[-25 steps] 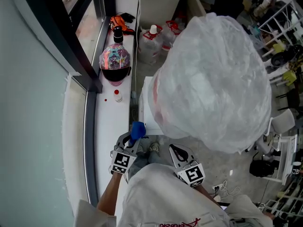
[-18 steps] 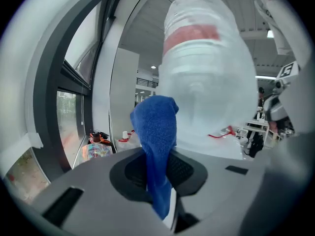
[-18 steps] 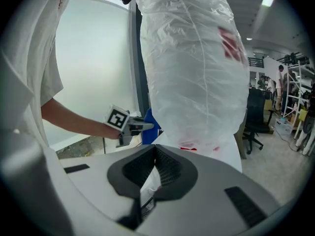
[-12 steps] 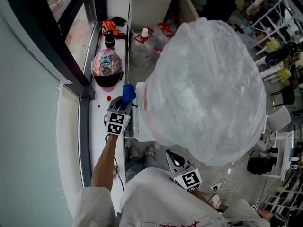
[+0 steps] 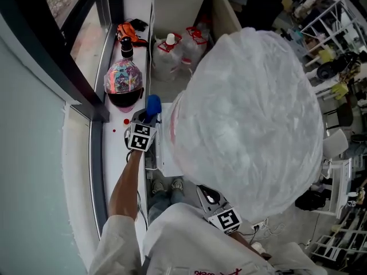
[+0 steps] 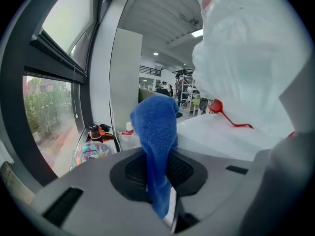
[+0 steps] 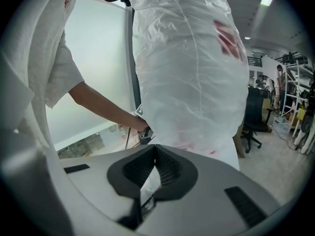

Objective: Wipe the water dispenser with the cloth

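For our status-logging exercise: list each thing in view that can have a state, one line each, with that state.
left claw: shut on the blue cloth.
blue cloth: pinched, free end sticking up.
right claw: shut, nothing in it.
water bottle: wrapped in plastic, seated on the water dispenser.
helmet: resting on the windowsill.

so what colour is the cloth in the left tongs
Plain solid blue: the cloth shows best in the left gripper view.
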